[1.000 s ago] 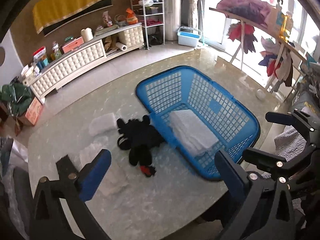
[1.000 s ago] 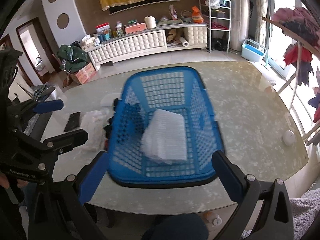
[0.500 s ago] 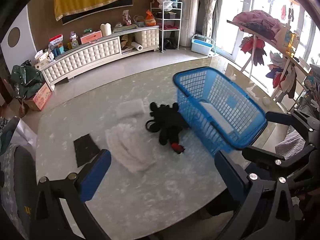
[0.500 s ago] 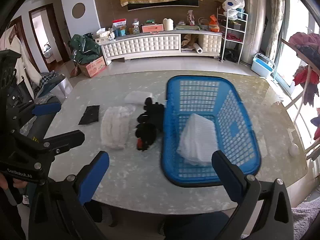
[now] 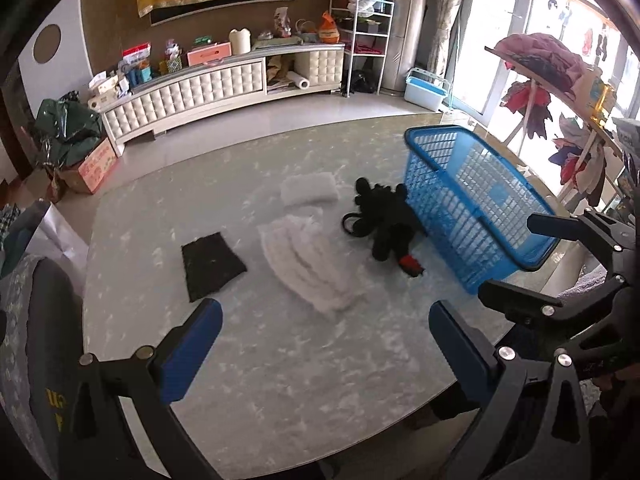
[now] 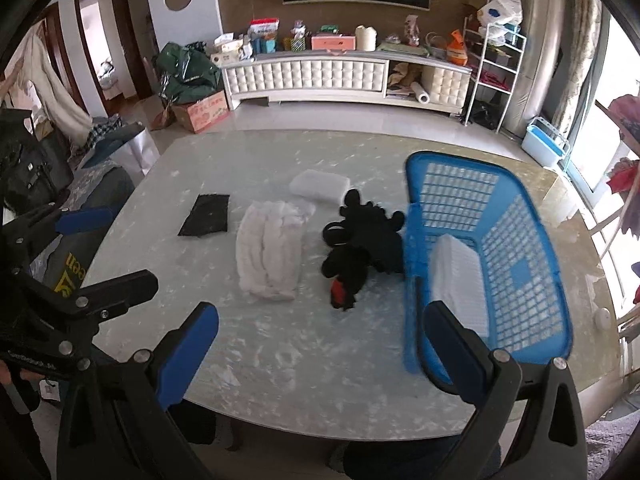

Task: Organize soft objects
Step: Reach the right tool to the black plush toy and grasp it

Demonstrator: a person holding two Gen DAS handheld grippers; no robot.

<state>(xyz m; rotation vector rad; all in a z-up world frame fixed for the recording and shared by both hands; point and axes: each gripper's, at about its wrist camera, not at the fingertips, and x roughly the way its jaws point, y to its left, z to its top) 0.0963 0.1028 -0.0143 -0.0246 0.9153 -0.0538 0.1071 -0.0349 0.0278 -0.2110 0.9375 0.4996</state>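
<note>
Marble table (image 6: 304, 356) bears blue basket (image 6: 520, 272), unlabelled.

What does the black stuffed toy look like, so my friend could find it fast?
Start at the big blue basket on the marble table. Lying against the basket's outer wall is the black plush toy. It is the only lumpy, dark thing with a red patch at one end; the flat black cloth and the white towels lie farther from the basket.

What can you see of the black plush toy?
The black plush toy looks soft and fuzzy, with rounded limbs or ears, a dark loop at its left and a small red part at the near end. It lies flat on the table, against the blue basket's outer wall. Neither gripper touches it.
</note>
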